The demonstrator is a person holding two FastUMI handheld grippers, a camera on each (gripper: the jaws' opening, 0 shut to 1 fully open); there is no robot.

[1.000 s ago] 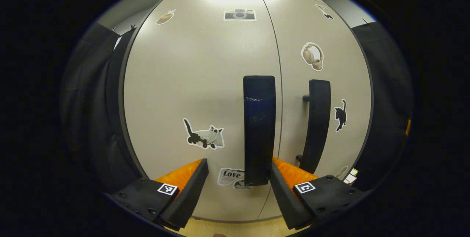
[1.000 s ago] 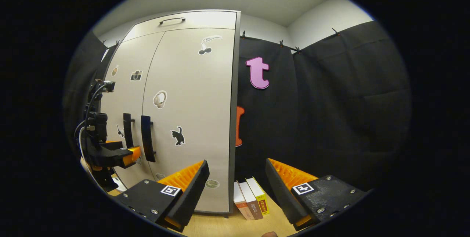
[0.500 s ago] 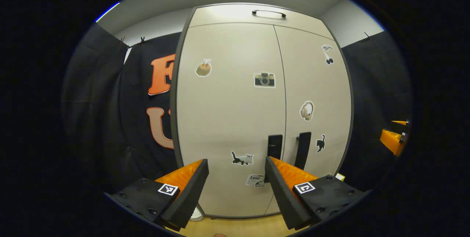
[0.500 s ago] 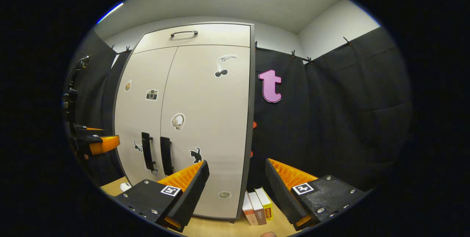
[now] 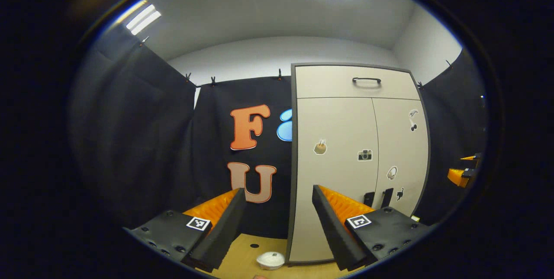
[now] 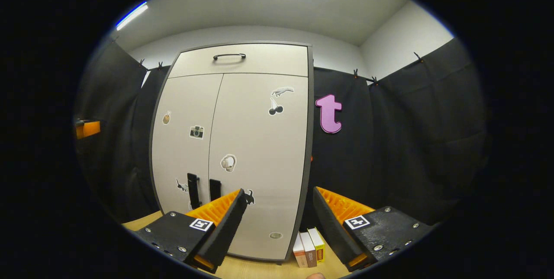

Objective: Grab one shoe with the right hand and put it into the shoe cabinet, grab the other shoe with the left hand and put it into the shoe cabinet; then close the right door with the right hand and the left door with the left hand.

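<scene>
You have pulled your left gripper (image 5: 277, 222) well back from the shoe cabinet (image 5: 337, 175) in the last second; a second ago the left door's handle sat between its fingers, and now the whole cabinet stands off to the right of them. Your right gripper (image 6: 277, 222) has backed away too. Both grippers hang with their jaws spread and nothing between them.

Both doors, the left door (image 6: 184, 140) and the right door (image 6: 259, 149), look flush with the cabinet front, handles (image 6: 203, 188) side by side at the seam. No shoe shows outside the cabinet, so I judge both are inside and the task is about finished. To end well, keep both grippers clear of the handles and retreat straight back, so that no finger catches a door and drags it ajar.

Mind the small white round thing (image 5: 270, 260) on the floor at the cabinet's left foot, and the books (image 6: 308, 246) leaning at its right foot.
</scene>
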